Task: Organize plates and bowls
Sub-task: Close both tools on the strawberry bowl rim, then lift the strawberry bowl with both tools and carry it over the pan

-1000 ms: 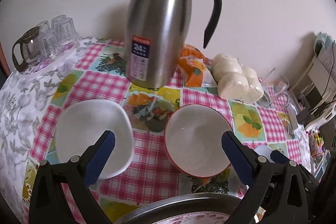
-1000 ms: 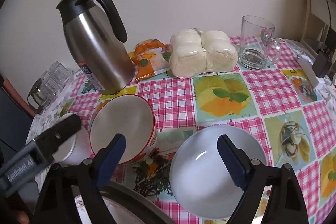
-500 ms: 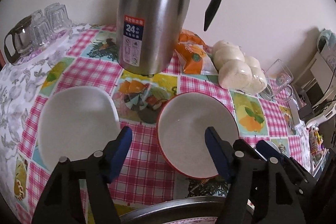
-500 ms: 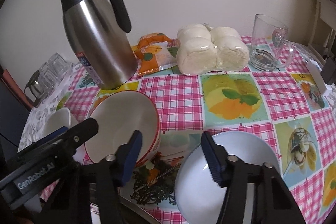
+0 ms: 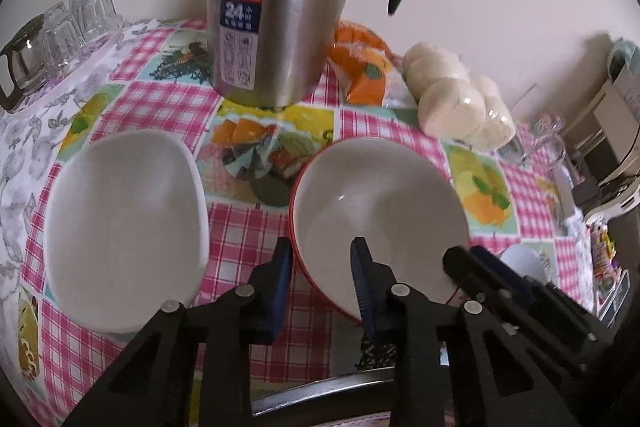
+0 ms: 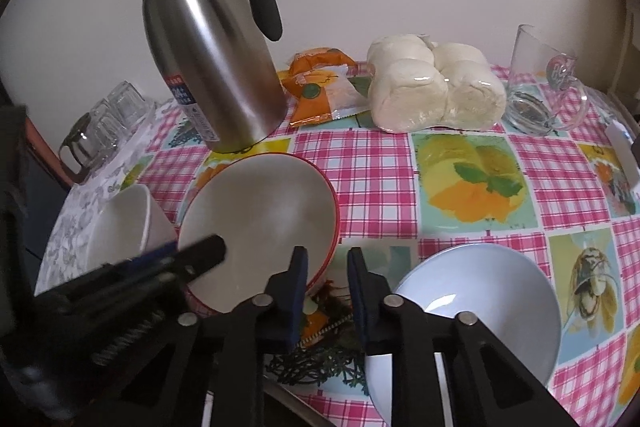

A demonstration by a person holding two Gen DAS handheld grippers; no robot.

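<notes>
Both tools narrower, straddling bowl (image 5: 376, 211) rim

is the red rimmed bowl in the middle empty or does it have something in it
Empty. The red-rimmed bowl shows only its bare white inside in both views, with no food or liquid.

Red-rimmed bowl (image 5: 380, 211): round, white inside, empty, upright, in front of the steel thermos (image 5: 280, 3). White bowl (image 5: 124, 227): squarish, empty, front-left of the thermos. Pale plate (image 6: 476, 315): shallow, empty, front-right of the thermos.
</notes>
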